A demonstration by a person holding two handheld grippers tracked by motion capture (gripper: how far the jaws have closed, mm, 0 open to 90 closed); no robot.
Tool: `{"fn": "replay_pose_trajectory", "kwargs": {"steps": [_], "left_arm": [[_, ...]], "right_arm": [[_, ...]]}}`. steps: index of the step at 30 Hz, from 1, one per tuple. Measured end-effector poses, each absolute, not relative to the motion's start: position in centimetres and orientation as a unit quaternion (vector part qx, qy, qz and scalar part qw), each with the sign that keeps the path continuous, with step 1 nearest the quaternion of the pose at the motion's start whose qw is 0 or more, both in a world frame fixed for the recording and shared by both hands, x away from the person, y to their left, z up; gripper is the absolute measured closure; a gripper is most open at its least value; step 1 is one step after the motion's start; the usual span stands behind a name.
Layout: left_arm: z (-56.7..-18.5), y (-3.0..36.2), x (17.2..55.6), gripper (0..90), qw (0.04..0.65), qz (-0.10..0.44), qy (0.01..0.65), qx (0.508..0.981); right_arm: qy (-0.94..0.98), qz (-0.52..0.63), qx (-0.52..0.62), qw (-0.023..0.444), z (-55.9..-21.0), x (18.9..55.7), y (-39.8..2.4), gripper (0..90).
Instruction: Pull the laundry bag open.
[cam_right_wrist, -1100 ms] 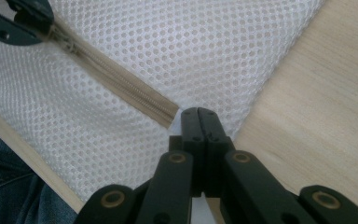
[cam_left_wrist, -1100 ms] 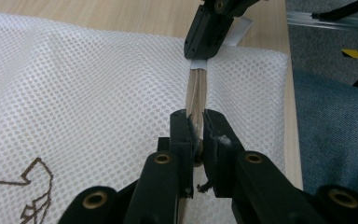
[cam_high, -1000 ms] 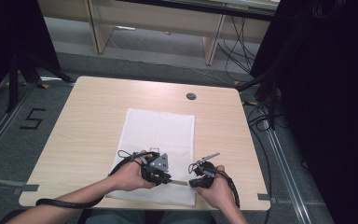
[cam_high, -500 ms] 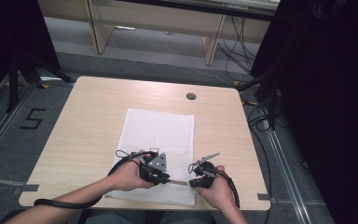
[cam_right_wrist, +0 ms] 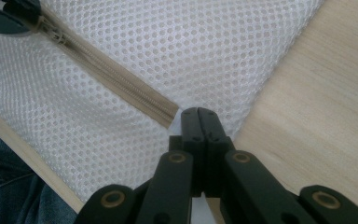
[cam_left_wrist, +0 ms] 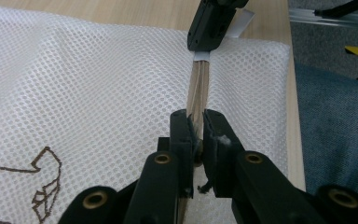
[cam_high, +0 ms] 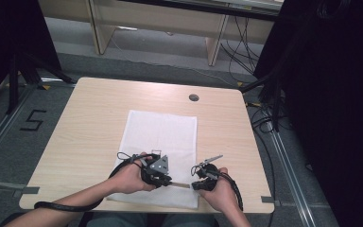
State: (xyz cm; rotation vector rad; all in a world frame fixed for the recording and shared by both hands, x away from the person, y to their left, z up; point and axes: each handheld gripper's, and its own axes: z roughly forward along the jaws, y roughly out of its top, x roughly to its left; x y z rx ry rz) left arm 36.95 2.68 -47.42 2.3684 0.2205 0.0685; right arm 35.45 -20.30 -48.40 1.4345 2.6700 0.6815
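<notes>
The left gripper (cam_left_wrist: 195,122) pinches the beige zipper (cam_left_wrist: 198,86) of the white mesh bag (cam_high: 163,142), its jaws nearly closed. The right gripper (cam_right_wrist: 198,114) is clamped on the zipper's end. The bag lies flat on the table (cam_high: 90,118), near the front edge.

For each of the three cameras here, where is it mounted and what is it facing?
High view: above the near side, looking forward and down at the light wooden table; both forearms show.
Left gripper view: rides the left hand-held gripper, facing along the beige zipper; its black jaws show.
Right gripper view: rides the right hand-held gripper, facing the zipper's end; its jaws show.
Shared: the white mesh laundry bag appears in all three.
</notes>
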Motion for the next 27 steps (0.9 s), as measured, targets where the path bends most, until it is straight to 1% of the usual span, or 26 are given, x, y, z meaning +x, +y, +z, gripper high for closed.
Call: {"fn": "replay_pose_trajectory", "kwargs": {"steps": [1,4,7,9,16,18,24,26,27], "left_arm": [[-47.45,2.71,36.9,82.4,0.375,0.02,0.093,0.922],[-47.45,2.68,36.91,82.4,0.373,0.026,0.087,0.923],[-47.48,2.71,36.9,82.5,0.373,0.021,0.093,0.923],[-47.48,2.76,36.91,82.5,0.37,0.025,0.09,0.924],[-47.49,2.91,36.9,82.4,0.374,0.023,0.094,0.923],[-47.46,2.95,36.91,82.4,0.374,0.023,0.093,0.922],[-47.42,3.12,37.0,82.5,0.371,0.025,0.088,0.924],[-47.44,3.23,36.96,82.5,0.373,0.018,0.097,0.922],[-47.42,3.33,36.99,82.4,0.369,0.025,0.091,0.925]], "right_arm": [[0.86,0.22,0.46,0.019,-48.4,35.47,-20.32,90.0],[0.859,0.219,0.462,0.017,-48.4,35.45,-20.28,90.0],[0.86,0.22,0.459,0.02,-48.4,35.47,-20.33,90.0],[0.855,0.214,0.473,0.011,-48.3,35.34,-20.21,90.0],[0.855,0.214,0.473,0.01,-48.3,35.35,-20.21,90.0],[0.86,0.22,0.46,0.019,-48.4,35.46,-20.32,90.0],[0.86,0.22,0.46,0.019,-48.4,35.47,-20.34,90.0],[0.86,0.22,0.46,0.018,-48.39,35.48,-20.35,90.0],[0.86,0.219,0.46,0.018,-48.38,35.48,-20.34,90.0]]}}
